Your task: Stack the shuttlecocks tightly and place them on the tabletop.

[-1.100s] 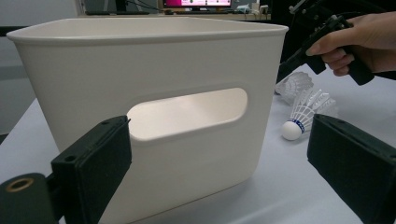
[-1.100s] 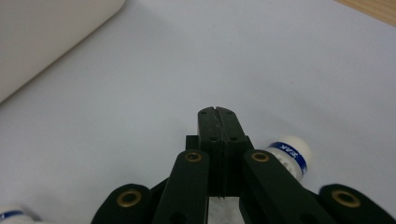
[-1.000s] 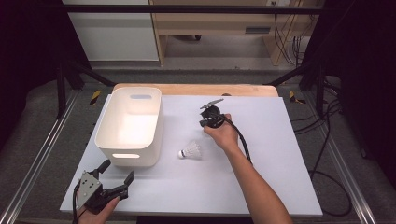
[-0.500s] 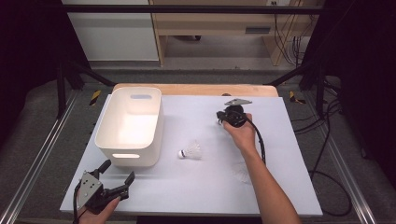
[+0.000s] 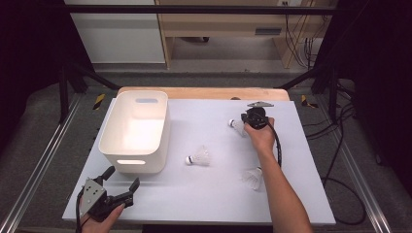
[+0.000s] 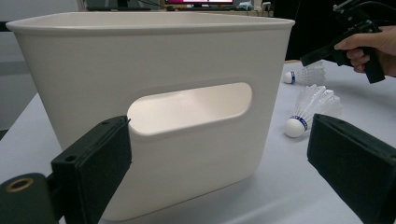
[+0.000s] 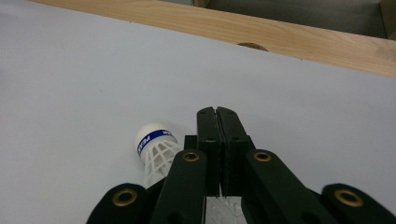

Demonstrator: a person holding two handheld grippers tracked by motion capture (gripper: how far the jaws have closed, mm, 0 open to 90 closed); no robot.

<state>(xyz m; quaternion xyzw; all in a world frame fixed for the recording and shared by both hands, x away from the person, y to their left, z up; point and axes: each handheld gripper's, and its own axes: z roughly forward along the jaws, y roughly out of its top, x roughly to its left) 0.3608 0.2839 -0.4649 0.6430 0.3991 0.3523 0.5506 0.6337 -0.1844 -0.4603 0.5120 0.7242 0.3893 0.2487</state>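
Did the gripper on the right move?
Yes. The right gripper slid rightward, away from the white bin, toward the table's right side.

table: white top | bin | shuttlecock | second shuttlecock

The high view looks forward and down from above the person's side, taking in the whole table from some way off, with the floor beyond at the top of the frame. The left gripper view sits low, just above the tabletop, and faces the white bin at close range, its wall covering the centre and left of the frame. The right gripper view looks along its own closed jaws, near the surface, toward the table's wooden far edge (upper right of the frame). All 3 views share 1 shuttlecock.
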